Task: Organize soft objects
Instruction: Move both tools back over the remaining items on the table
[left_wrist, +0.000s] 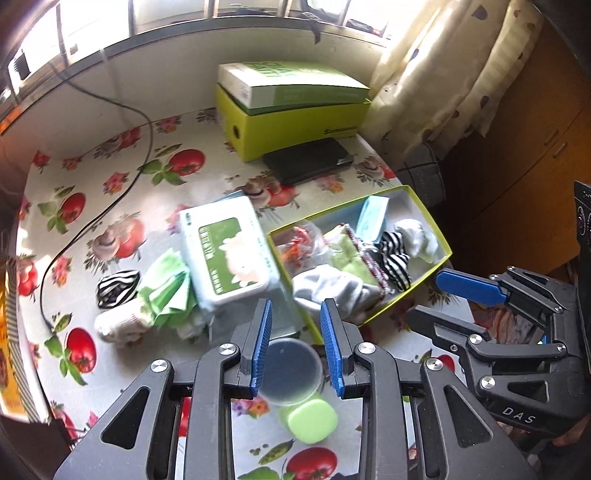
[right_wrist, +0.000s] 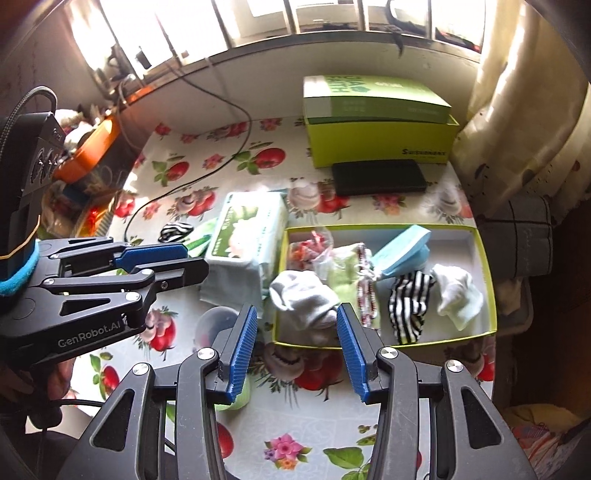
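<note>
The left gripper (left_wrist: 295, 343) has its fingers apart with nothing between them, and so does the right gripper (right_wrist: 297, 350). Both hang above the table (left_wrist: 110, 206) with the flowery cloth. The shallow green box (right_wrist: 487, 280) sits by the table's right edge. Inside it lie a white sock (right_wrist: 303, 299), a striped sock (right_wrist: 410, 306) and a blue pack (right_wrist: 402, 254) (other soft bits too). Another striped sock (left_wrist: 116, 288) and a green cloth (left_wrist: 166, 291) lie on the table, left of the wipes pack (left_wrist: 225, 251).

Both wrist views steeply down, sharing the open box (left_wrist: 430, 218) (right_wrist: 484, 258).
</note>
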